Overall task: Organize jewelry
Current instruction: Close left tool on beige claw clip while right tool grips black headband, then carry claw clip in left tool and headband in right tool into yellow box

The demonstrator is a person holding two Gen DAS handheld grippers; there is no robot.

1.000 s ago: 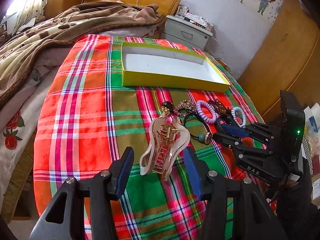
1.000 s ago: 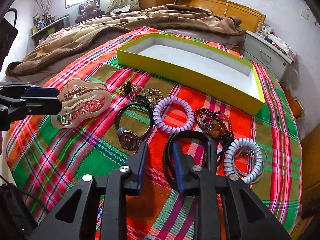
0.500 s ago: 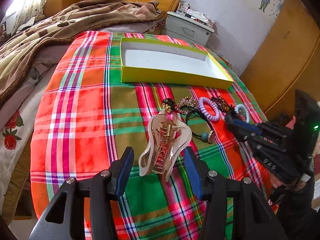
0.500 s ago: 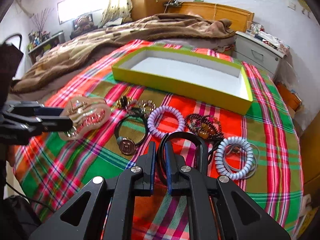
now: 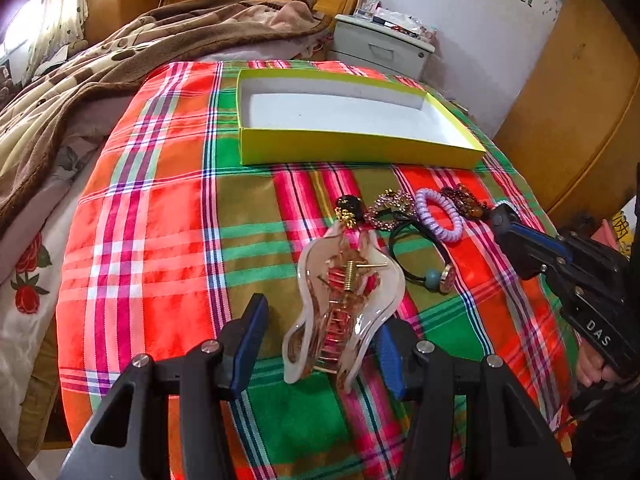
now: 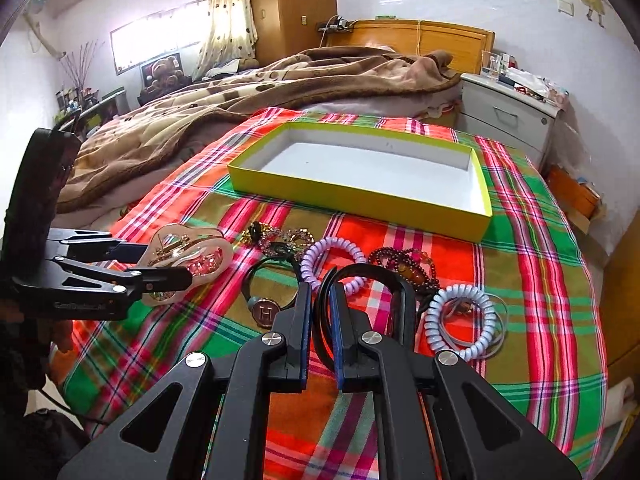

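Observation:
A pink translucent claw clip lies on the plaid cloth between the fingers of my left gripper, which stands open around it with gaps on both sides. The right wrist view shows that left gripper straddling the clip. My right gripper is shut on a black hair band, whose loop arches up past the fingertips. In the left wrist view the right gripper reaches in from the right. A yellow-green box with a white inside sits beyond the jewelry.
On the cloth lie a purple coil tie, a pale blue coil tie, a dark beaded bracelet, a black cord with an H charm and a rhinestone chain. A brown blanket covers the bed behind.
The right gripper's jaws have shut on the black hair band and it has risen a little. The left gripper has stayed open around the claw clip.

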